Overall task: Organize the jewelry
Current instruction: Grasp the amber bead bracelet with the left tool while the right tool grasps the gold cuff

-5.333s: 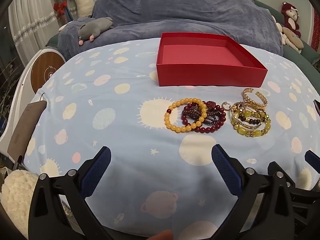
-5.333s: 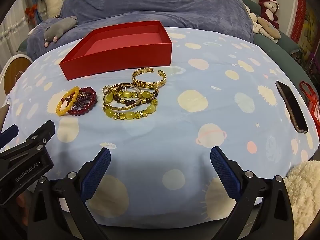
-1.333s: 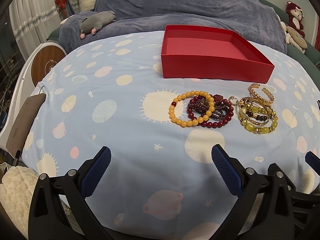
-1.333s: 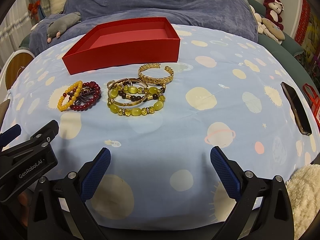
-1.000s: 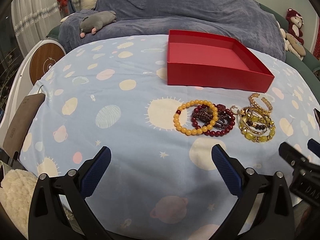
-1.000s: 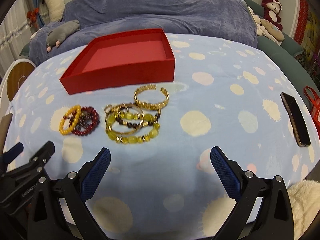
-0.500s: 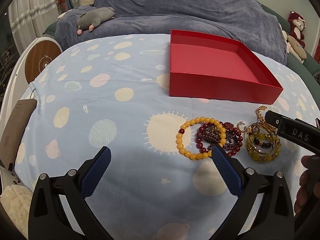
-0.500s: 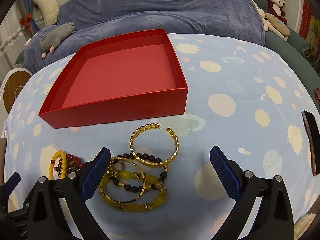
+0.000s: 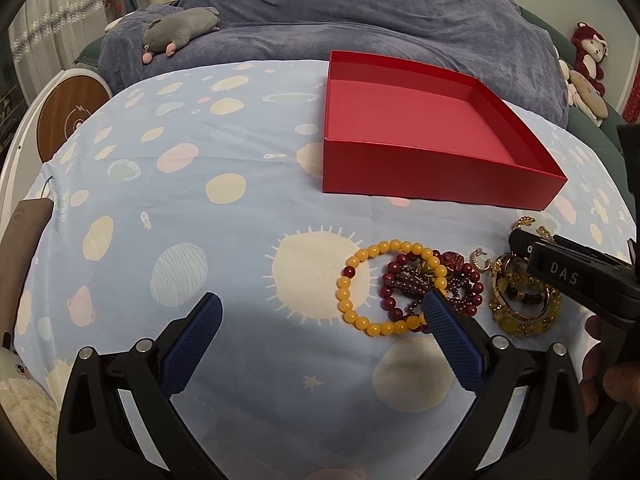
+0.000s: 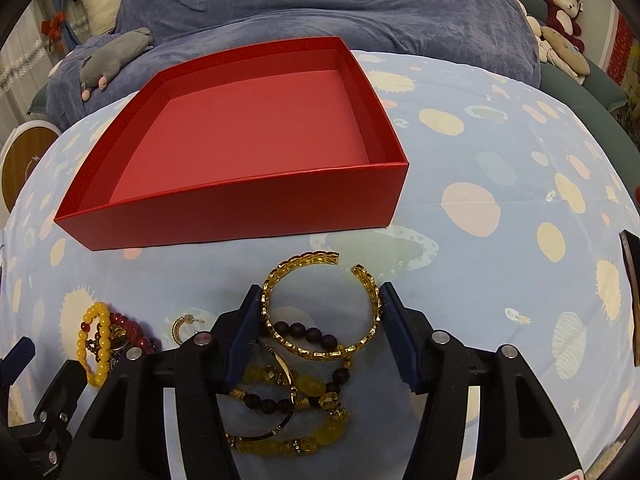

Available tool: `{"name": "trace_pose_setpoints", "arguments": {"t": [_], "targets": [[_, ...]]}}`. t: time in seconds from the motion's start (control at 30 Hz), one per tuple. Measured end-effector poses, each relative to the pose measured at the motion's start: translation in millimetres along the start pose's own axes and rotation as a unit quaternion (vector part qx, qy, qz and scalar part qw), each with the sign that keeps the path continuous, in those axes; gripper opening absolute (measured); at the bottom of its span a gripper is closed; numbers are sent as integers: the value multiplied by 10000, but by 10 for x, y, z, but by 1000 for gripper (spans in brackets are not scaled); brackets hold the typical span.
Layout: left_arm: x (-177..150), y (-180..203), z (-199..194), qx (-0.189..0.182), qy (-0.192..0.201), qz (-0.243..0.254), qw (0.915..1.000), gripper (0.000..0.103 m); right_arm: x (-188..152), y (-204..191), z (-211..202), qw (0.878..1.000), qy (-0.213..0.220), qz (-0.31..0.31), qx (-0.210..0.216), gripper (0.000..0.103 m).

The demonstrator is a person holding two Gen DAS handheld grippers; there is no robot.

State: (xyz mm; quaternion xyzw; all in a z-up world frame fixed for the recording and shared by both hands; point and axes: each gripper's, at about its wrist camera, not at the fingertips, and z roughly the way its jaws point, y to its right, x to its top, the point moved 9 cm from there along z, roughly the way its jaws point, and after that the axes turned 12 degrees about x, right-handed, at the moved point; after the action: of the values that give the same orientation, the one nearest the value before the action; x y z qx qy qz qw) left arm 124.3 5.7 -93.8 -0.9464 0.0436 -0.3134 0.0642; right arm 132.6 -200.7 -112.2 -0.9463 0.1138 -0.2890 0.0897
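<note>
An empty red box stands on the blue spotted cloth; it also shows in the left wrist view. My right gripper has its blue fingers closed against both sides of a gold open cuff bracelet, which still lies on the cloth. Under it lies a pile of yellow-bead bracelets. My left gripper is open and empty, just in front of a yellow bead bracelet and dark red bead bracelets. A small gold earring lies between the piles.
A dark phone lies at the cloth's right edge. A grey plush toy and a blue-covered sofa lie behind the box. Plush toys sit at the far right. A brown pad lies at the left edge.
Both grippers moved forward toward the jewelry. My right gripper came down over the gold cuff and narrowed its fingers onto it. My left gripper stayed open.
</note>
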Motion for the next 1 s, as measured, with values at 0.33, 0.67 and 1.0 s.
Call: {"name": "trace_pose_setpoints", "arguments": {"t": [0.33, 0.67, 1.0], "targets": [[-30, 136, -9, -107, -11, 123, 9999, 96, -78, 135, -256, 9998, 109, 176, 49, 56], [-64, 316, -54, -381, 53, 293, 9988, 64, -247, 127, -498, 9995, 141, 215, 159, 57], [-96, 473, -36, -670, -34, 578, 9961, 23, -278, 125, -518, 9993, 118, 250, 235, 57]]}}
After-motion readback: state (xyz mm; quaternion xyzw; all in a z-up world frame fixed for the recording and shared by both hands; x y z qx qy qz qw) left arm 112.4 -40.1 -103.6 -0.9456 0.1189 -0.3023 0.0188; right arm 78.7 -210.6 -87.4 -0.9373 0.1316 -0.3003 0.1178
